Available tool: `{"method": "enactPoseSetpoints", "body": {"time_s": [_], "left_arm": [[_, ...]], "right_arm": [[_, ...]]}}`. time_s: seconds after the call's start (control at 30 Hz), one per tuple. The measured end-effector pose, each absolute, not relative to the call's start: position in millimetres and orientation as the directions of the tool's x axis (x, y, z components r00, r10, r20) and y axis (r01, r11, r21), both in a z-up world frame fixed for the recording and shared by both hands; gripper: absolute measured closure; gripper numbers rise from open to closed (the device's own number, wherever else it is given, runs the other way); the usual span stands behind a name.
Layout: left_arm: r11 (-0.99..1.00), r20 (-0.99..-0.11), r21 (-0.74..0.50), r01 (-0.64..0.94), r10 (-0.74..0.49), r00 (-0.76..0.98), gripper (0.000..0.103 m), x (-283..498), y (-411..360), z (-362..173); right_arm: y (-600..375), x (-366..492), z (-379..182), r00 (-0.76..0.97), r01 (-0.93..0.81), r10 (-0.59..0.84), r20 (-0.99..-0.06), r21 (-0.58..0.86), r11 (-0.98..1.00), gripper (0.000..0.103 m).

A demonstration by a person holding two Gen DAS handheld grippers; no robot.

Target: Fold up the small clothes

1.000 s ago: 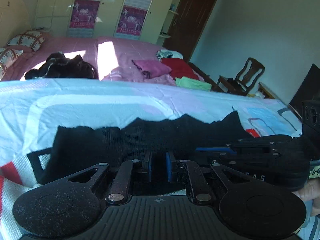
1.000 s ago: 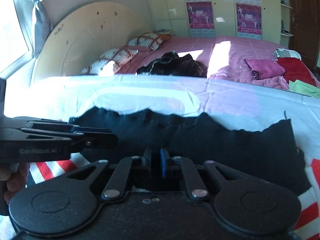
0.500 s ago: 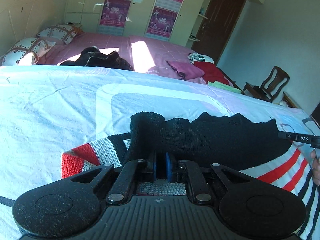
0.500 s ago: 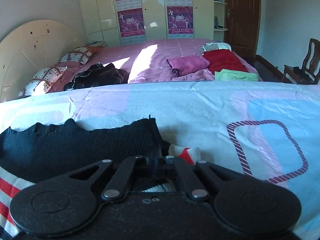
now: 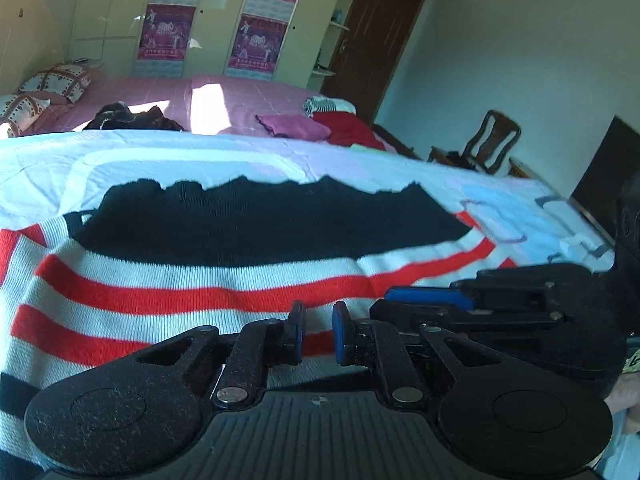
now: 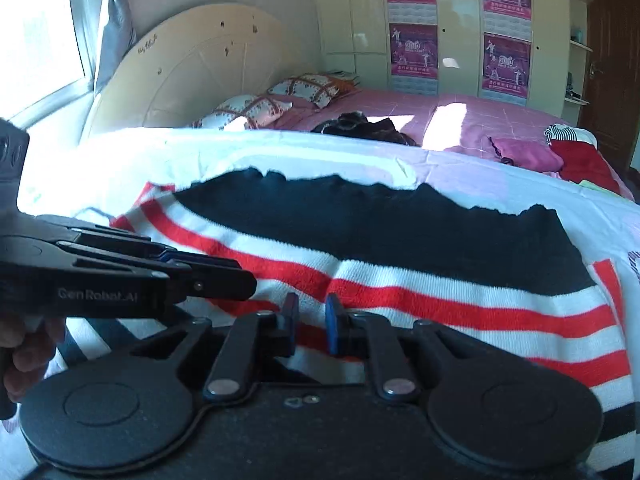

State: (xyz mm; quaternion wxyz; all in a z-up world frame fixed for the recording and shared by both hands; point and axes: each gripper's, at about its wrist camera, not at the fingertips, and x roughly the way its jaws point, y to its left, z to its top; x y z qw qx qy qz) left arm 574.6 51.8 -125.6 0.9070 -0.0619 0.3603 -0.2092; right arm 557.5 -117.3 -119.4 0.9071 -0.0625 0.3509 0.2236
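Left tongs (image 5: 318,330) are seen at bottom centre of the left wrist view with a narrow gap between the blue pads; striped knit shows through the gap, but no pinch on it can be made out, so they are read as slightly apart and empty. Right tongs (image 6: 311,326) sit at bottom centre of the right wrist view; jaws are opening, w/ fabric visible behind the gap and no pad pressing on it. Each pair also shows in the other's view: right tongs at lower right in the left view, left tongs at mid left in the right view, so both are held close together over the near edge of the garment.

The sweater (image 5: 208,276) (white w/ red stripes, black band at the far edge) is laid across the pale bed cover (image 5: 168,160), filling the middle of both frames. The black band is spread flat along the upper part of the garment, its far hem wavy.

Judged progress: early to mid. Garment seems spread out, poss. w/ one fold laid, though layers can't be told apart. Further folds into a compact shape look left to do. Folded clothes (image 5: 294,126) are seen on the pink bed at upper centre; a dark pile (image 5: 132,118) at upper left appears not yet folded.
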Motion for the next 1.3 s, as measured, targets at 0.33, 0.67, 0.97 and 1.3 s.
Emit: {"method": "enactPoseSetpoints", "body": {"time_s": [0.33,0.67,0.97,1.3], "left_arm": [[0.943,-0.598,-0.311,0.123,-0.294,0.745,0.091,519.6,160.1,-132.8],[0.902,-0.546,-0.333,0.276,-0.423,0.723,0.09,490.6,84.8,-94.9],[0.927,-0.596,-0.329,0.179,-0.351,0.722,0.09,459.5,74.8,-117.5],[0.956,-0.617,-0.29,0.047,-0.224,0.755,0.1,448.0,134.7,-131.3]], "right_arm": [[-255.2,537.7,-118.8,0.726,-0.121,0.138,-0.674,0.072,0.99,0.103],[-152.7,475.1,-86.0,0.699,-0.372,0.396,-0.596,0.17,0.912,0.089],[-119.0,461.4,-114.1,0.653,-0.386,0.354,-0.669,0.108,0.916,0.088],[-130.6,463.1,-121.7,0.637,-0.417,0.318,-0.702,0.034,0.908,0.089]]}}
